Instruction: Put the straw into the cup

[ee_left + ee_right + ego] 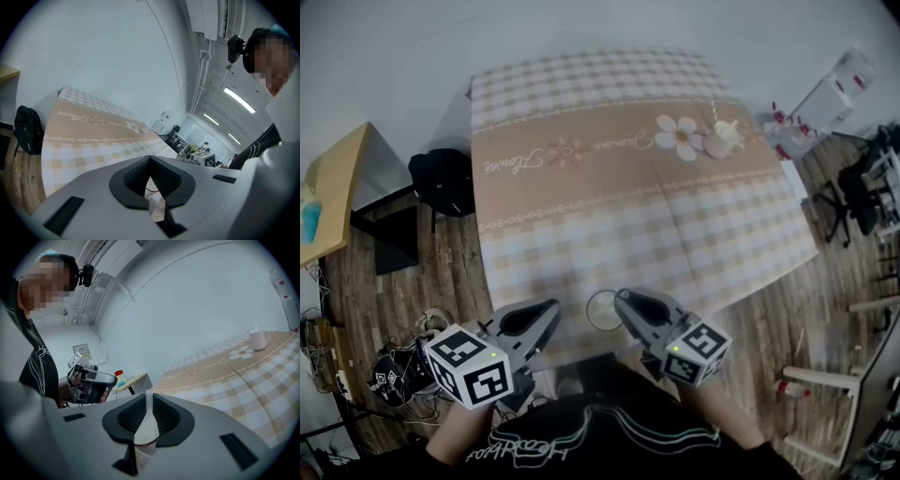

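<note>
Near table (581, 202) edge — left claw (551, 309), right claw (624, 299) closed | straw (713, 114) in cup (724, 141)

Left gripper (551, 307): you hold it low and near your body, on the left, with its tip aimed toward the far side and slightly to the right.
Left jaws: shut, the ribbed pads meeting at the tip with nothing gripped.
Left marker cube (469, 364): it sits at the near end, just ahead of your forearm.
Right gripper (622, 299): you hold it near your body on the right, its tip angled to the far left, toward the other gripper.
Right jaws: drawn together, with only a thin pale slit between the pads.
Right marker cube (698, 352): it sits at the near end.
Tips: they lean in toward each other but stay apart.
</note>
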The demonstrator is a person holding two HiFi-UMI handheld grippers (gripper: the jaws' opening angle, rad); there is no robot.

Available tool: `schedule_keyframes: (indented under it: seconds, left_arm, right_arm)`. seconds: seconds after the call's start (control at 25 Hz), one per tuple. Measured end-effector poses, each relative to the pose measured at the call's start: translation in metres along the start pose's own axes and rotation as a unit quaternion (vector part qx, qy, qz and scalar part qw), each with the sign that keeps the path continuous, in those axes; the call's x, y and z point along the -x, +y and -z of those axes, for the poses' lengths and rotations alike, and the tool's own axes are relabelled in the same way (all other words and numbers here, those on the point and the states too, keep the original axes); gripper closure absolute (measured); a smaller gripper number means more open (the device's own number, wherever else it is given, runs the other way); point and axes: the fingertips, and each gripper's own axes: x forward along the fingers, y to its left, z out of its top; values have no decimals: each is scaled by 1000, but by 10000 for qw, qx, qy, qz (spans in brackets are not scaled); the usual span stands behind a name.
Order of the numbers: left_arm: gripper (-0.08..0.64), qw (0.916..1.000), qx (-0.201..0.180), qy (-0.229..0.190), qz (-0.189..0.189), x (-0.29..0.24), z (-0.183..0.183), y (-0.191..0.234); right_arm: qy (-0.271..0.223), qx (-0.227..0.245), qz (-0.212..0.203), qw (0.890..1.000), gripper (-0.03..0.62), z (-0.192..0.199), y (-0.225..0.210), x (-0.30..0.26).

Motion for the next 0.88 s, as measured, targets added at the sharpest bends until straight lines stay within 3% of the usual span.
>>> schedule_keyframes:
  seconds: [0.48,0.88]
  left_arm:
    - [563,10000,44,22,-24,0,2,3]
    - [563,10000,57,-10,-7,3,1,4]
  right_arm:
    - [275,407,-330,9982,541,11,14,-9]
    - [317,564,-164,9978,540,15,5,-6]
